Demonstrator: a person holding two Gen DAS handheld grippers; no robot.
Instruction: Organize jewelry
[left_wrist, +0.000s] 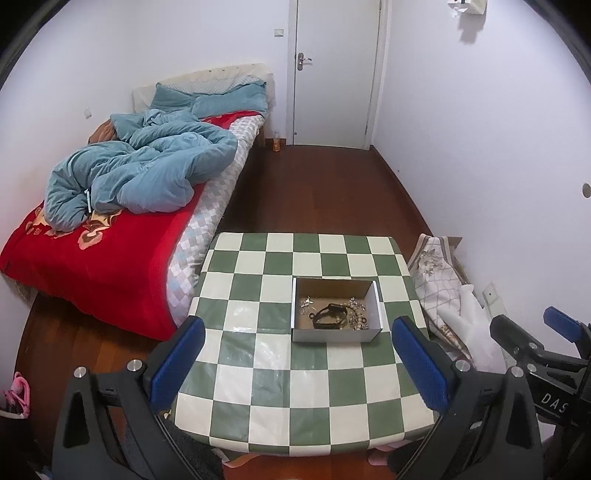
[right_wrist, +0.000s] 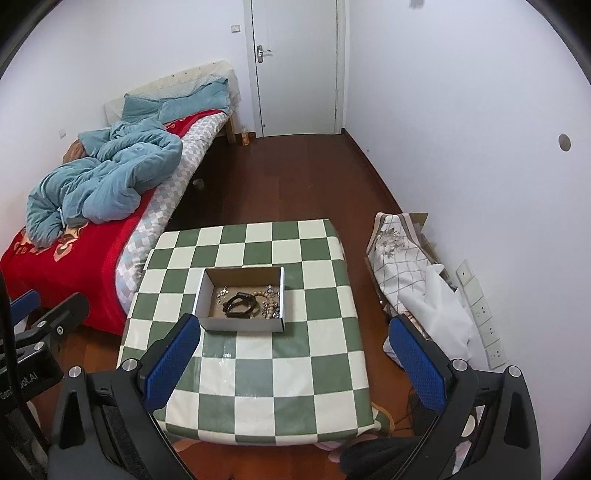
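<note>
You are in a small bedroom with white walls, a white door, dark wood flooring and a bed under a red blanket and crumpled blue duvet; in front of you stands a low counter covered in a green-and-white checked cloth (left_wrist: 258, 369). From the left wrist view, the shallow white cardboard box (left_wrist: 336, 334) sits ahead of your left gripper (left_wrist: 299, 365) and slightly to its right, its long side running across your line of sight, and the left gripper hangs released, blue pads wide apart with nothing between them. Inside the box lie a black strap-like band (left_wrist: 330, 316) in the middle, a small silvery trinket (left_wrist: 306, 305) to its left and a pale beaded string (left_wrist: 357, 314) to its right, all close together on the brown floor of the box. Your right gripper (left_wrist: 565, 332) shows at the right edge, off the counter and likewise spread. From the right wrist view, the same box (right_wrist: 240, 325) lies ahead and clearly to the left of the right gripper (right_wrist: 295, 365), which is also released and empty, its left pad just short of the box's near-left corner. The band (right_wrist: 242, 305) is a looped, limp piece; the beads (right_wrist: 269, 302) look loose and likely to trail. I judge the left gripper better lined up for a reach into the box.
</note>
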